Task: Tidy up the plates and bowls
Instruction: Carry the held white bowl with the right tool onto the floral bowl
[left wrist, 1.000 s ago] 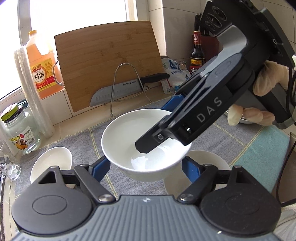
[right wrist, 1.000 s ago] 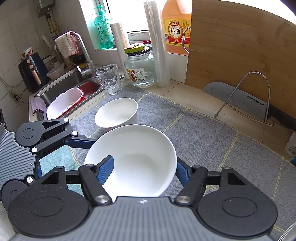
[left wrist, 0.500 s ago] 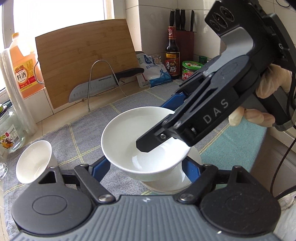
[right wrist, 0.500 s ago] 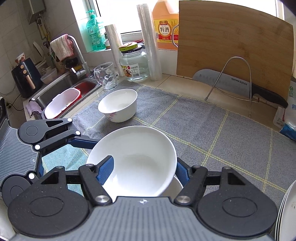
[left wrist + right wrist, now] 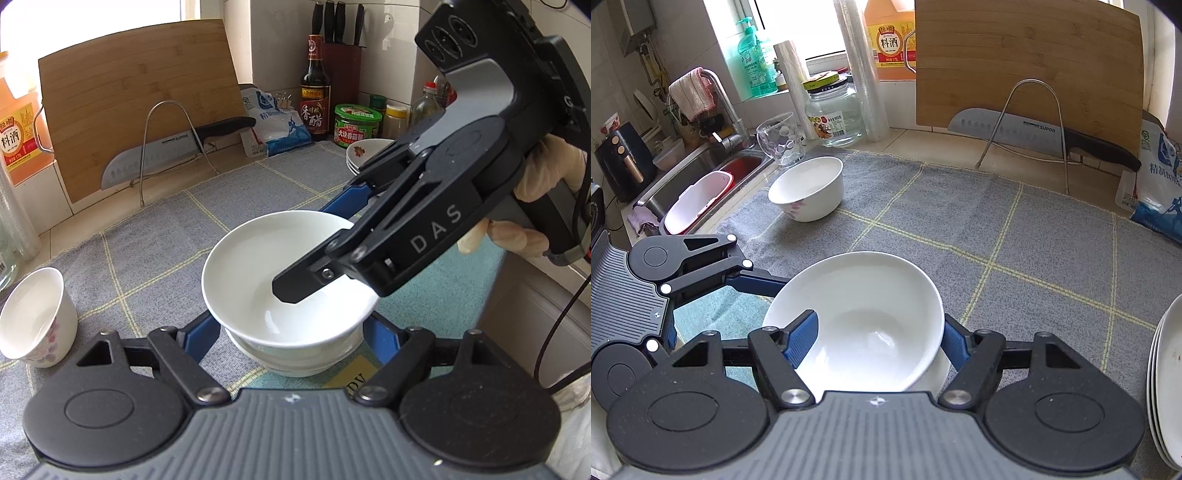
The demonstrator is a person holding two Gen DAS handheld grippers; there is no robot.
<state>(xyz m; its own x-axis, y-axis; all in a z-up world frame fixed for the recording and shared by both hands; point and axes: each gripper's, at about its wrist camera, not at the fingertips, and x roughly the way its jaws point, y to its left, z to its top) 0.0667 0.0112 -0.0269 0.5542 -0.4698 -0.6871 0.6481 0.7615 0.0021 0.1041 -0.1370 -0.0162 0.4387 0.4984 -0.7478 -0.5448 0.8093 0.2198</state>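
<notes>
At the far left of the right-wrist view a steel sink (image 5: 701,166) holds a white-and-red plastic tub (image 5: 698,203). Just right of it stand a dimpled clear glass (image 5: 781,140) and a glass jar (image 5: 833,110) with a yellow lid. On the grey woven mat (image 5: 1015,236), crossed by pale yellow lines, sits a small white bowl (image 5: 807,188) with a faint floral print on its wall, well apart from the rest.

The left gripper (image 5: 775,291) reaches in from the left, ribbed grey body and black linkages; its blue-padded fingers flank the large bowl's sides. Its jaws stand fairly wide, and whether the pads press on the bowl cannot be told.

The large white bowl (image 5: 280,273), smooth, glossy and round, sits low in a second white bowl (image 5: 295,362) beneath it, near the mat's front edge. The right gripper (image 5: 877,338) clamps its wall: one textured blue pad lies inside the rim, the other outside, so the jaws are closed on the porcelain.

Behind, a bamboo cutting board (image 5: 1027,62) leans on the wall, with a dimpled Santoku knife (image 5: 1034,133) across a bent wire stand (image 5: 1030,122). Further right lie a blue-and-white salt bag (image 5: 1160,184) and a stack of white plates (image 5: 1167,384). A gloved hand (image 5: 554,173) grips the right gripper's handle.
</notes>
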